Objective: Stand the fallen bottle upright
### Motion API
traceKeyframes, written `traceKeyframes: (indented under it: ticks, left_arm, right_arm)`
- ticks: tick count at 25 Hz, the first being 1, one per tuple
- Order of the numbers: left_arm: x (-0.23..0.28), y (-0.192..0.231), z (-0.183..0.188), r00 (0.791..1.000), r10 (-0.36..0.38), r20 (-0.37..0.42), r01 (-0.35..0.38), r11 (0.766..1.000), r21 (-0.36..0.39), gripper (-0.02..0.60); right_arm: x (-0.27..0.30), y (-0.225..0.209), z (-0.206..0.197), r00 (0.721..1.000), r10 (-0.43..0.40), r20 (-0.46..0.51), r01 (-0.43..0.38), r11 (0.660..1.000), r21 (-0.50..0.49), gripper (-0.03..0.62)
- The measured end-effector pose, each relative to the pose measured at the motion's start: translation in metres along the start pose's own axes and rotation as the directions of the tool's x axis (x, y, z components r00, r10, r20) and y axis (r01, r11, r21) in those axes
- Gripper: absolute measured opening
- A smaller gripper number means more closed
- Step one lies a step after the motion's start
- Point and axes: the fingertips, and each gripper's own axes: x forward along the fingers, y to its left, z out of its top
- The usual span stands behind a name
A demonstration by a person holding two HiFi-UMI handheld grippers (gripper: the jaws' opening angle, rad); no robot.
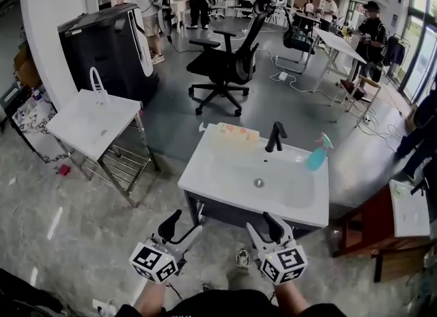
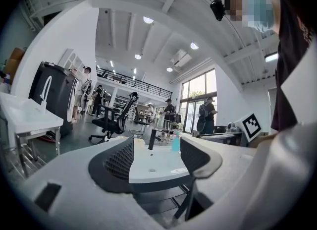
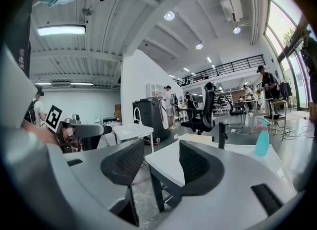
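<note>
A blue spray bottle (image 1: 317, 156) stands at the far right corner of the white sink unit (image 1: 218, 175), to the right of the black faucet (image 1: 276, 136). It looks upright in the left gripper view (image 2: 176, 141) and the right gripper view (image 3: 262, 138). My left gripper (image 1: 181, 227) hangs just short of the sink's near edge, open with nothing between its jaws (image 2: 156, 157). My right gripper (image 1: 265, 228) is beside it, also open and empty (image 3: 156, 162). Both point toward the sink, well short of the bottle.
A pale yellow cloth (image 1: 235, 131) lies at the sink's far left corner. A second white sink on a metal stand (image 1: 92, 121) is to the left, with a black cabinet (image 1: 109, 46) behind it. A black office chair (image 1: 225, 63) and several people stand beyond. A brown table (image 1: 372, 223) is at right.
</note>
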Motion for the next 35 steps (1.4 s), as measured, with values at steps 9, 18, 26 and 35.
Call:
traceKeyframes:
  ticks: [9,18,26,35]
  left_arm:
    - [0.065,0.038,0.004,0.997,0.082,0.006,-0.082,0.997,0.003,0.288]
    - [0.152,0.060,0.003,0.983,0.181,0.021,-0.180,0.982,-0.050,0.288]
    - [0.206,0.077,-0.005,0.963,0.266,0.038,-0.259,0.957,-0.132,0.288]
    - [0.238,0.118,-0.005,0.961,0.272,0.049,-0.234,0.896,-0.378,0.288]
  right_arm:
    - [0.068,-0.058,0.006,0.997,0.070,-0.020,-0.070,0.998,-0.009,0.209]
    - [0.128,-0.136,0.013,0.984,0.167,-0.058,-0.169,0.985,-0.025,0.207]
    - [0.165,-0.179,0.009,0.964,0.249,-0.090,-0.255,0.965,-0.061,0.202]
    - [0.190,-0.197,0.003,0.964,0.236,-0.123,-0.244,0.968,-0.057,0.198]
